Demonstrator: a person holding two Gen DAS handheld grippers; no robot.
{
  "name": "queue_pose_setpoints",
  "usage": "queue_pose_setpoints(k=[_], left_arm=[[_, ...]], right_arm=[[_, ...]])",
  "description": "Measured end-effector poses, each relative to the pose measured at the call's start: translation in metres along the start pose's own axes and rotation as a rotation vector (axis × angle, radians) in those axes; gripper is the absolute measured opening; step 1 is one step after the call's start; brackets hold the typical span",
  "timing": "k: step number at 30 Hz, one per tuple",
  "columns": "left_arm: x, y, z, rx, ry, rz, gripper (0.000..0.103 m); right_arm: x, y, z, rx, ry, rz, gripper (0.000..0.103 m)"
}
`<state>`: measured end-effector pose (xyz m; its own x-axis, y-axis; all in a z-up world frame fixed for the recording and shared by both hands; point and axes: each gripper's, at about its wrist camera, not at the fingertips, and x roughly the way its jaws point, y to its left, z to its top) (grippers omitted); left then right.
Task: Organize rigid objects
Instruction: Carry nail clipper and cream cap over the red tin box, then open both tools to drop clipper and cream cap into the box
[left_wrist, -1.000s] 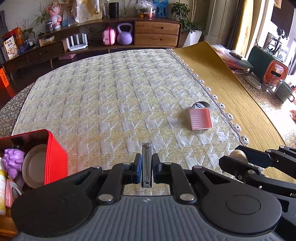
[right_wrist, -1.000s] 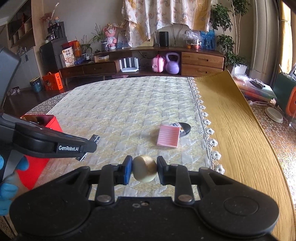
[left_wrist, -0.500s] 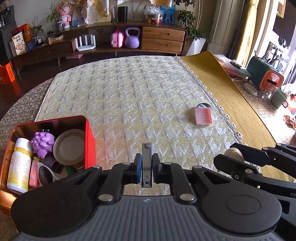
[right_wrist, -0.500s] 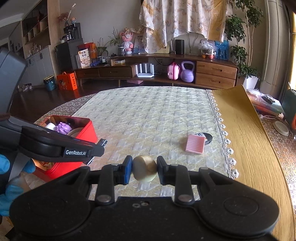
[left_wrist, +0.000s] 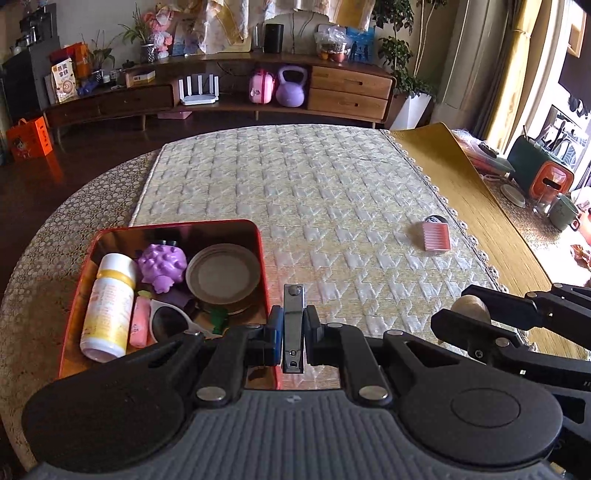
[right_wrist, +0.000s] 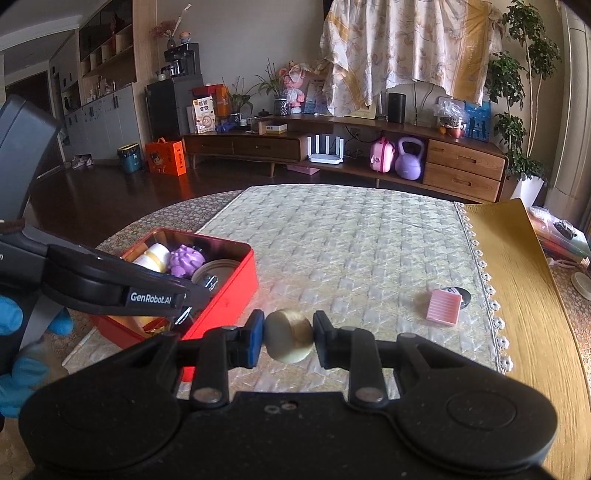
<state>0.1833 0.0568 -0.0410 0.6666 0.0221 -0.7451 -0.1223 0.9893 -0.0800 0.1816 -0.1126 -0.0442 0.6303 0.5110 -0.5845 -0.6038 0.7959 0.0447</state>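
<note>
My left gripper (left_wrist: 292, 334) is shut on a metal nail clipper (left_wrist: 293, 325), held above the near right edge of a red tin box (left_wrist: 70, 306). The box holds a white and yellow bottle (left_wrist: 107, 306), a purple toy (left_wrist: 162, 266), a round lid (left_wrist: 222, 273) and sunglasses. My right gripper (right_wrist: 289, 334) is shut on a beige wooden ball (right_wrist: 289, 335), just right of the red box (right_wrist: 225, 299) and above the quilted cloth. A pink ridged card (left_wrist: 436, 238) lies on a dark round disc at the cloth's right side, also in the right wrist view (right_wrist: 443, 307).
The quilted cream tablecloth (left_wrist: 314, 206) covers the round table; a yellow mat (left_wrist: 480, 206) lies to the right. A green and orange container (left_wrist: 539, 173) and a green mug (left_wrist: 563, 212) stand at the far right. A low wooden sideboard stands behind the table.
Both grippers have moved left and up toward the red box, which now shows its whole inside. Each keeps its grip on its object.
</note>
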Motion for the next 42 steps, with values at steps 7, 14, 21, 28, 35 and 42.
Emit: queue_pose_setpoints(k=[7, 14, 21, 28, 35, 42], left_arm=[[-0.011, 0.032, -0.002, -0.026, -0.014, 0.026, 0.012], [-0.014, 0.066, -0.005, -0.052, -0.015, 0.06, 0.012], [-0.008, 0.094, -0.008, -0.074, 0.0, 0.085, 0.012], [0.008, 0.101, -0.016, -0.043, 0.043, 0.075, 0.012], [0.026, 0.111, -0.026, -0.052, 0.089, 0.071, 0.011], [0.041, 0.11, -0.034, -0.047, 0.124, 0.062, 0.011]], right_arm=[[0.008, 0.026, 0.002, -0.02, 0.016, 0.044, 0.028], [0.021, 0.046, 0.008, -0.053, 0.032, 0.066, 0.028], [0.041, 0.058, 0.013, -0.08, 0.046, 0.085, 0.028], [0.071, 0.07, 0.016, -0.123, 0.06, 0.117, 0.028], [0.103, 0.074, 0.019, -0.136, 0.104, 0.158, 0.028], [0.129, 0.078, 0.023, -0.143, 0.149, 0.154, 0.028]])
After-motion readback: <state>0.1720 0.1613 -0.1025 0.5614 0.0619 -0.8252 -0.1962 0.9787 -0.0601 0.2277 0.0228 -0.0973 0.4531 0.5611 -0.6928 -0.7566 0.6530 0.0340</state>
